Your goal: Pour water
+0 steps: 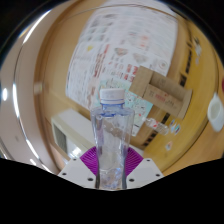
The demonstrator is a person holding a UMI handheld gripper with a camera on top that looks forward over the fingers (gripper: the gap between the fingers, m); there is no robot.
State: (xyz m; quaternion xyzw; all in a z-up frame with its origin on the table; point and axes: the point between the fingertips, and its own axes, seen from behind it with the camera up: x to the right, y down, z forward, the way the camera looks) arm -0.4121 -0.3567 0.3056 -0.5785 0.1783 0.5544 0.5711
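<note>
- The gripper [111, 172] held a clear plastic bottle [112, 135] between its two fingers; the purple pads [88, 157] showed at either side of the bottle's lower body and appeared to press against it, so we logged it as pinched.
- The bottle stood upright in the grip, white cap [111, 95] on top. We judged the cap was still screwed on, so no water could leave yet.
- The grip sat low on the body. We judged this kept the neck free and would let the bottle tip forward for the pour.
- We could not read the water level through the plastic.
- No cup or other receiving vessel was visible ahead of the fingers; we could not say where the pour would go.
- Beyond the bottle, stacked cardboard boxes [158, 100] stood against the wall.
- Higher up hung a large printed poster [125, 50] on the wall.
- Beside the bottle, nearer than the boxes, sat a pale white box-like unit [72, 130]; what it was we could not tell.
- Nothing stood directly between the fingers and the boxes. We judged the cap the only obstacle to pouring.
</note>
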